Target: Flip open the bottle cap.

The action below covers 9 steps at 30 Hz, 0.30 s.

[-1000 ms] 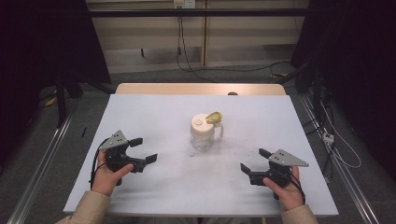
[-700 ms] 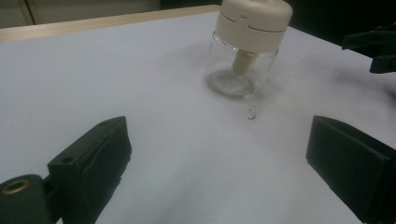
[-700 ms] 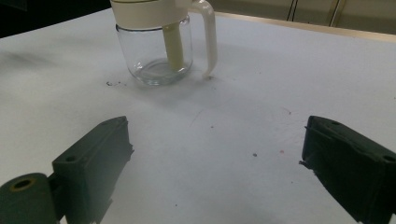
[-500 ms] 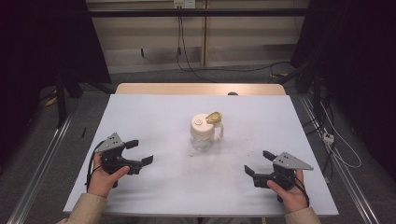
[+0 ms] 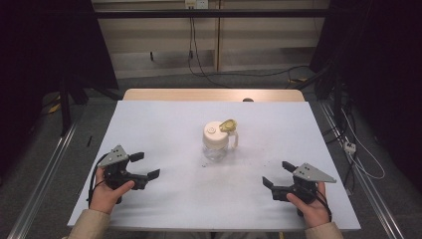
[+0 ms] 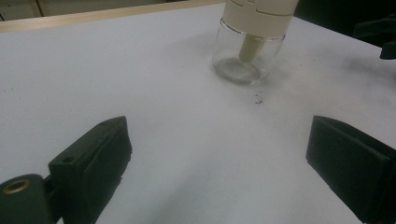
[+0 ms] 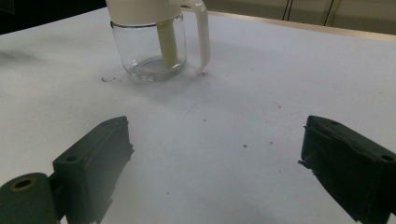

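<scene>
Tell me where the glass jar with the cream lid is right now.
The glass jar stands upright near the middle of the white table in the high view, untouched, ahead of and between the open left claw and right claw.

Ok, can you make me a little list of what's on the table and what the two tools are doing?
table: white top, wooden strip along the far edge
jar: clear glass jar near the middle, standing upright, looks empty
lid: cream lid on the jar, its yellowish flap flipped up
handle: cream handle on the jar's side
left tool: open, near the table's left front, apart from the jar
right tool: open, near the right front, apart from the jar
crumbs: dark specks by the jar
</scene>
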### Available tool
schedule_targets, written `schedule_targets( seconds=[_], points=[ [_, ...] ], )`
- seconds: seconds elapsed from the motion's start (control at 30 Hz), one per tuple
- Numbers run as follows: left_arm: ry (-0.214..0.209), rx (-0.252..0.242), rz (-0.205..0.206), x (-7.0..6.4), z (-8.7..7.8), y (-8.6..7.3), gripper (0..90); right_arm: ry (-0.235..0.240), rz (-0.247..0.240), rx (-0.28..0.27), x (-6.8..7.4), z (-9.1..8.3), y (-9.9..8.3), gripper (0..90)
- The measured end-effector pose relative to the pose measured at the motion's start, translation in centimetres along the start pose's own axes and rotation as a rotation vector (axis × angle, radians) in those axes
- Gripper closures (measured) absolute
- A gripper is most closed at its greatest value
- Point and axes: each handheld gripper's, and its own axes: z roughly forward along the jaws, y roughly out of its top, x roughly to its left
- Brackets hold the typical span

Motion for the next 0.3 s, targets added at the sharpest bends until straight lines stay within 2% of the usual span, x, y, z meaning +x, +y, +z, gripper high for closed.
schedule_targets(
  seconds=[0.17,0.3],
  points=[
    [0.011,0.006,-0.007,0.16,0.00,-0.28,6.1,-0.004,-0.004,0.006,0.02,0.10,-0.06,7.6],
    [0.017,0.028,0.005,0.11,0.31,-0.43,6.1,0.000,-0.008,0.011,0.11,0.23,-0.10,7.7]
  ],
)
